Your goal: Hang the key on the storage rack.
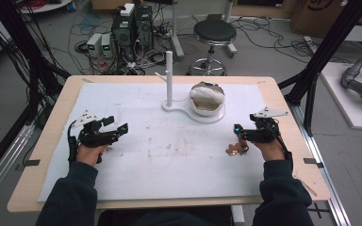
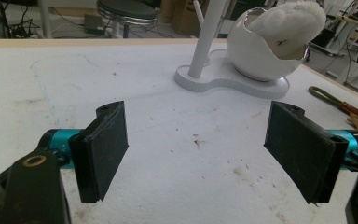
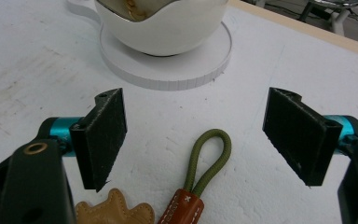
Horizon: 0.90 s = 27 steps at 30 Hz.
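Keychain on mat between wide-open right gripper jaws, untouched.

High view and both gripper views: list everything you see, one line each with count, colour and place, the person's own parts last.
Keychain: one, olive cord loop with brown and tan leather tags, on the mat between the right tool's open jaws.
Egg-shaped holder: one, white with pale fluffy lining, on the stand's round base.
Stand: one, white, upright post, far centre of the mat.
Mat: one, white, stained, covering the table.
Table: one, light wood.
Stool: one, black seat, behind the table.
Computer boxes: several, dark, on the floor.
Left tool: one, black, open, left of the mat.
Right tool: one, black, open, over the keychain.
Sleeves: two, dark.
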Motion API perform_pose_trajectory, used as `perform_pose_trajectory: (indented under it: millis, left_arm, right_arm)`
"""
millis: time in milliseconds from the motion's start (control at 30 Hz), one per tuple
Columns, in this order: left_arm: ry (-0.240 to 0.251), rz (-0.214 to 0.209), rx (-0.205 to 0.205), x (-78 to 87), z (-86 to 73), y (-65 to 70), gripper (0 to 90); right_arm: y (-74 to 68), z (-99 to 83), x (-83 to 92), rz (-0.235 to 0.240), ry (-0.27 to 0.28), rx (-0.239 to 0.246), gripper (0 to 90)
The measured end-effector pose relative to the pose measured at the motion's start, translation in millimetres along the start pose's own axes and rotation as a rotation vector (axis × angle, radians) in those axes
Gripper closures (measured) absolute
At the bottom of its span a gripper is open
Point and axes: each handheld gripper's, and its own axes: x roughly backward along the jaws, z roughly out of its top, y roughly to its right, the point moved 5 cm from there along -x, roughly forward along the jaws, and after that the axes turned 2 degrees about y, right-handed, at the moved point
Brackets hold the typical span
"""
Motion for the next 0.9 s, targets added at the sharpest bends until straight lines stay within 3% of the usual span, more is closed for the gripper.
perform_pose_trajectory:
  millis: [267, 467, 600, 667, 733, 800, 900]
  left_arm:
    - [-0.002, -0.002, 0.004, 1.2, -0.1, -2.0, 20.9]
    - [-0.01, -0.002, -0.005, 1.7, -0.2, -0.7, 20.9]
    - [-0.011, 0.009, -0.011, 1.9, -0.3, -1.1, 21.4]
    - [-0.009, 0.019, -0.015, 3.6, 0.4, -0.3, 21.4]
    - [-0.007, 0.023, -0.014, 4.1, 0.6, 0.6, 21.5]
    - [-0.012, 0.024, -0.02, 3.9, 0.2, 1.1, 21.8]
    - [-0.019, 0.02, -0.025, 2.7, -0.7, 1.1, 22.0]
  right_arm:
    - [5.9, -4.6, -0.6, -0.01, 0.013, -0.043, 21.9]
    - [10.3, -14.9, -0.8, -0.025, -0.004, -0.047, 24.0]
    - [14.3, -16.4, 2.1, -0.035, 0.018, -0.062, 26.6]
    - [17.1, -21.8, 3.6, -0.026, 0.038, -0.107, 31.1]
    - [17.5, -23.7, 2.8, -0.023, 0.034, -0.108, 33.7]
    - [16.8, -30.1, 0.9, -0.031, 0.009, -0.115, 42.9]
    - [17.2, -34.8, -1.5, -0.042, -0.037, -0.138, 46.8]
